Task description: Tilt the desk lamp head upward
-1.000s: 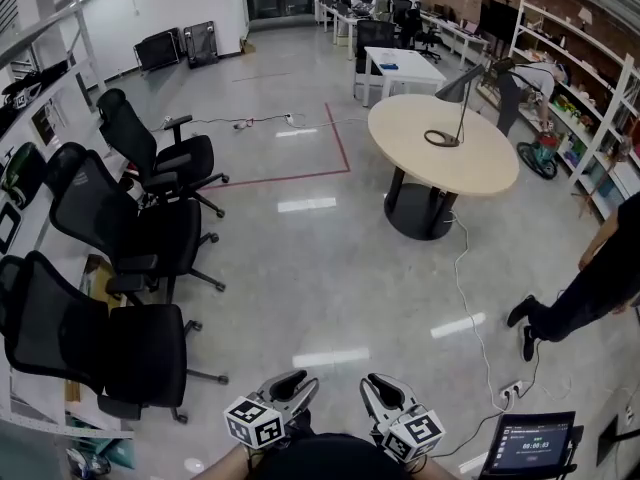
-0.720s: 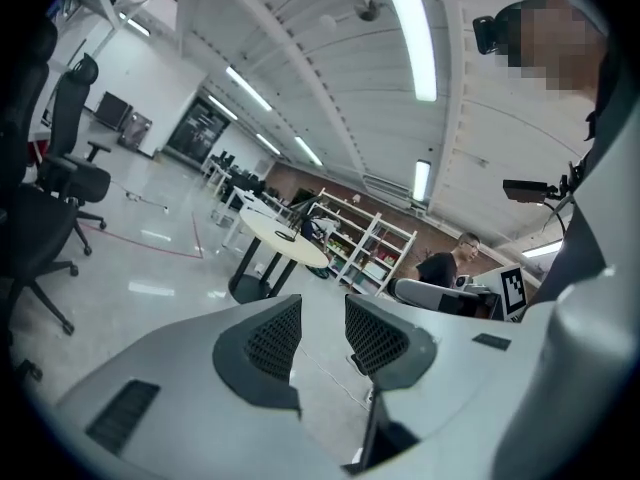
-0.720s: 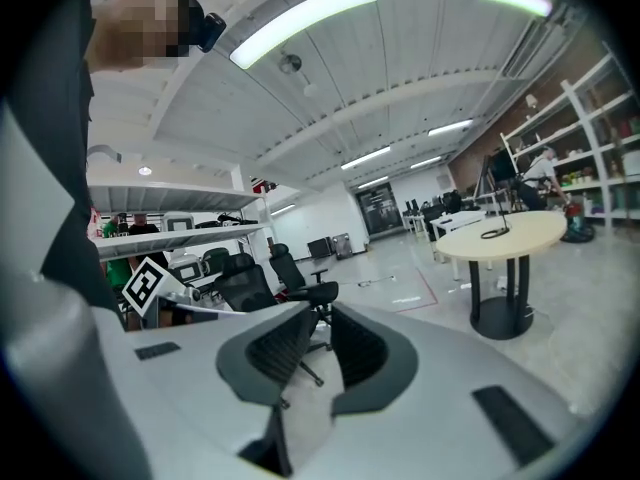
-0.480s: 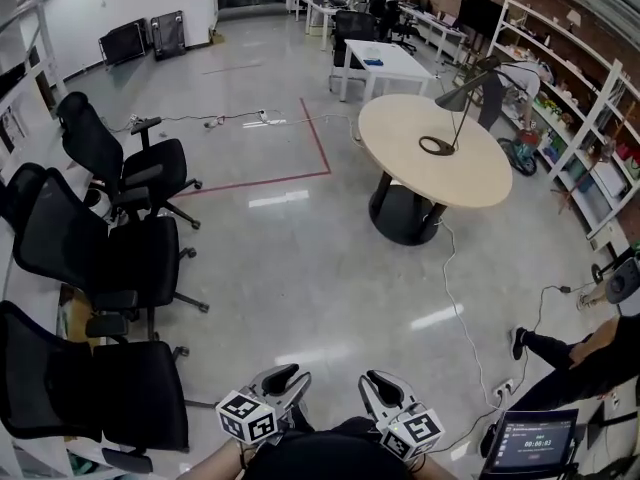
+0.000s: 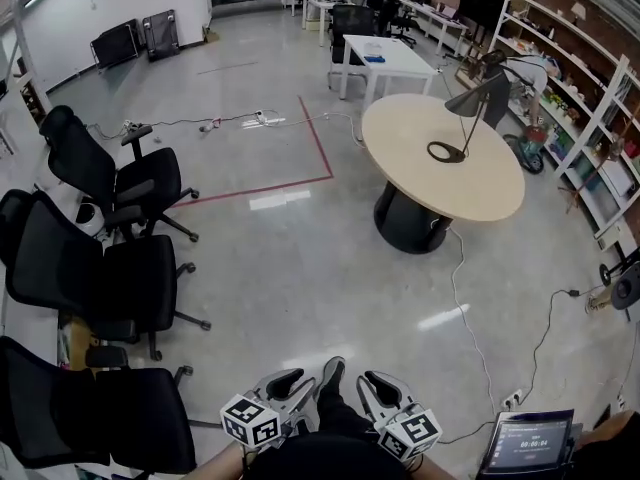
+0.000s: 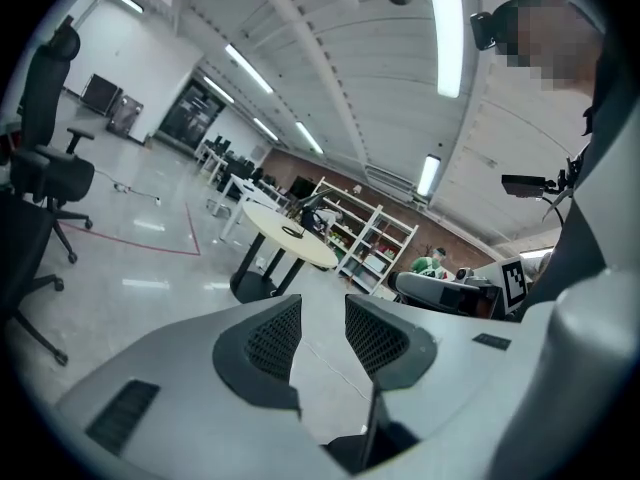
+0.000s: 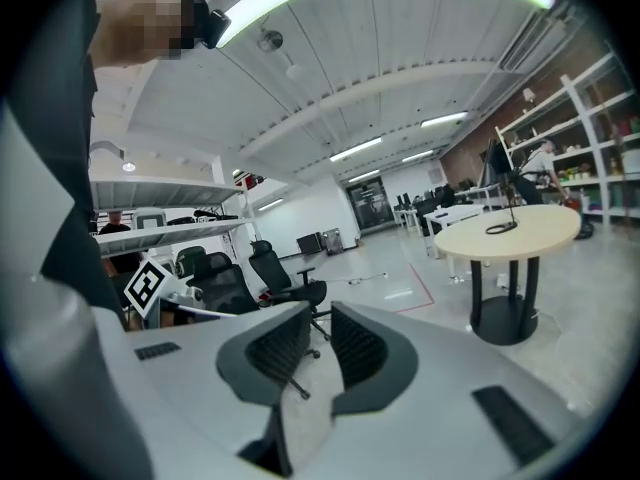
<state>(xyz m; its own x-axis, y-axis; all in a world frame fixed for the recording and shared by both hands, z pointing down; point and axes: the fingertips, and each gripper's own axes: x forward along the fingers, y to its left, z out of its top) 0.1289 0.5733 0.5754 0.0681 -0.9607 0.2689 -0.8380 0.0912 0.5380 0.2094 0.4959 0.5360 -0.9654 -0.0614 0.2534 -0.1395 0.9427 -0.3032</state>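
Note:
A black desk lamp [image 5: 468, 108] with a ring base stands on the round beige table [image 5: 480, 183] far ahead on the right; its cone head hangs down to the left. The lamp [image 7: 505, 218] shows small in the right gripper view, on the table [image 7: 530, 236]. The left gripper view shows the table [image 6: 295, 245] far off. My left gripper [image 5: 290, 385] and right gripper [image 5: 380, 388] sit close to my body at the bottom edge, far from the lamp. Both stand a little open with nothing between the fingers, as the left gripper [image 6: 318, 333] and right gripper [image 7: 320, 343] views show.
Several black office chairs [image 5: 110, 268] line the left side. A white cable [image 5: 465, 298] runs over the floor from the table to a power strip [image 5: 515, 400]. Shelves [image 5: 590, 108] fill the right wall. A tablet [image 5: 527, 440] stands at bottom right. My shoe [image 5: 332, 373] shows between the grippers.
The view has shifted towards the table, which looks slightly nearer. The person at the right edge has dropped out of sight. My foot has come into view. Both grippers keep their pose.

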